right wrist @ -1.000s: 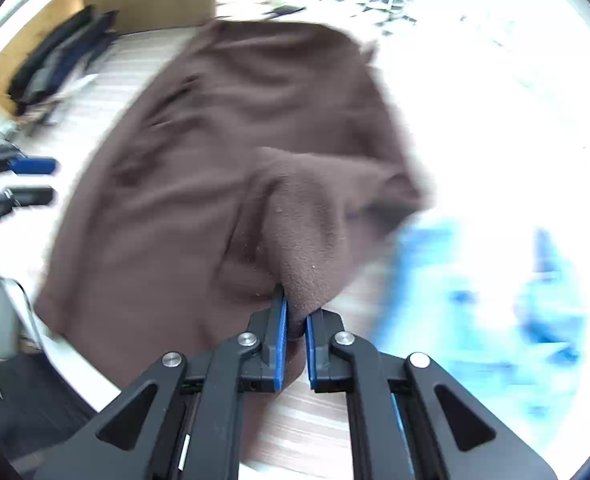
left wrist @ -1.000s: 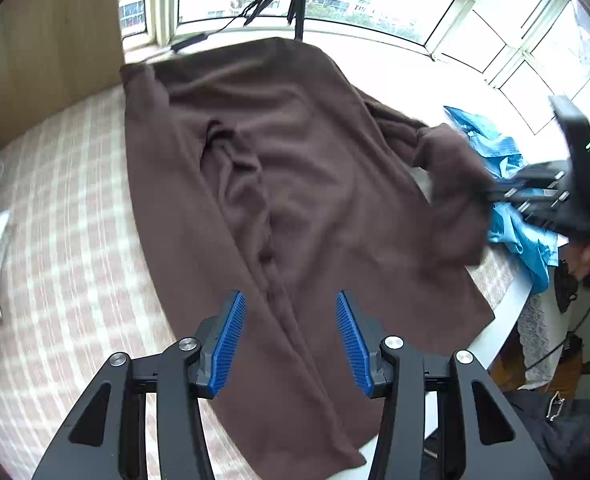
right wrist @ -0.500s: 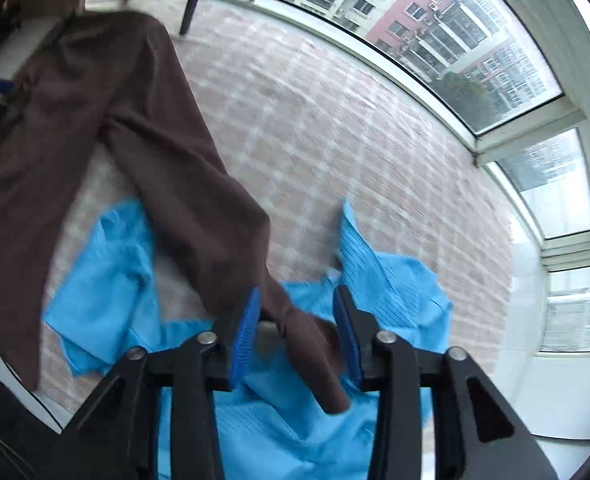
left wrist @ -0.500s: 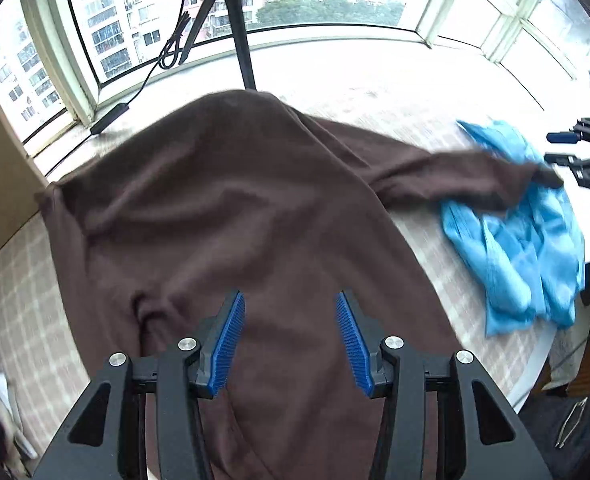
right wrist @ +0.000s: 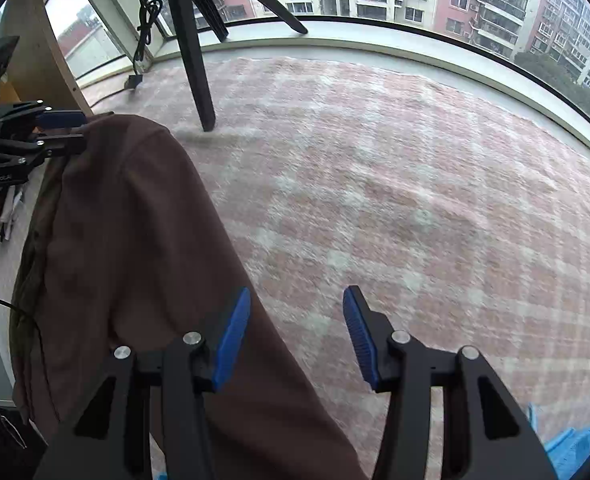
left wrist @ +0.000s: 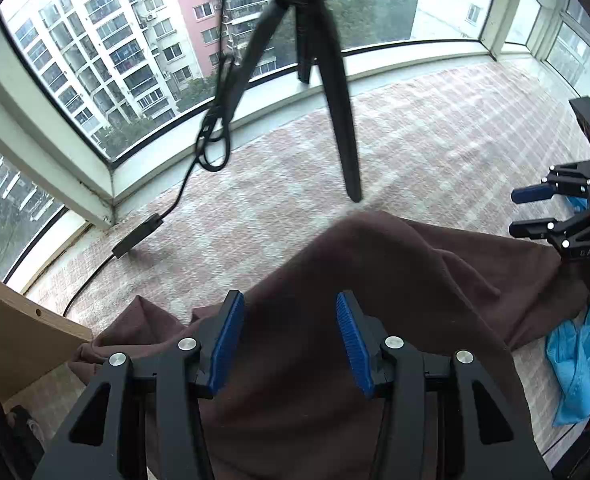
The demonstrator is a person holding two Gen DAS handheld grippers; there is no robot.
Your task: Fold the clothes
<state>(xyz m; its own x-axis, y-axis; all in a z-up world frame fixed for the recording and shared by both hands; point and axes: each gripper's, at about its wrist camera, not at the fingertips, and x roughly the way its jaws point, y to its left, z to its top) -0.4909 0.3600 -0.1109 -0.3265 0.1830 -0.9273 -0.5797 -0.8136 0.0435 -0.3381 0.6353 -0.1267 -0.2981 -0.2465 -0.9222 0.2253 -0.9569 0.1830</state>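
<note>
Under my left gripper (left wrist: 287, 342) the brown garment (left wrist: 395, 280) is lying spread on the checked pink-and-white table cover (left wrist: 435, 128), and I am seeing its blue pads standing apart over the cloth with nothing pinched between them. Over on my right gripper (right wrist: 297, 334) the jaws have just been opening; they are now sitting parted, the left pad hanging over the edge of a long brown sleeve or side of the garment (right wrist: 135, 240), the right pad over bare checked cover, and no cloth is being pressed. Beside the garment, at the right of the left view, a crumpled blue garment (left wrist: 583, 356) is lying partly under the brown hem. Further out, each gripper is showing in the other's camera, hovering at the brown garment's far edge. Beyond that a black tripod (left wrist: 335, 92) is standing on the cover near the window sill (left wrist: 395, 60), with a black cable (left wrist: 211, 136) trailing down from it, and apartment blocks are showing through the glass.
</note>
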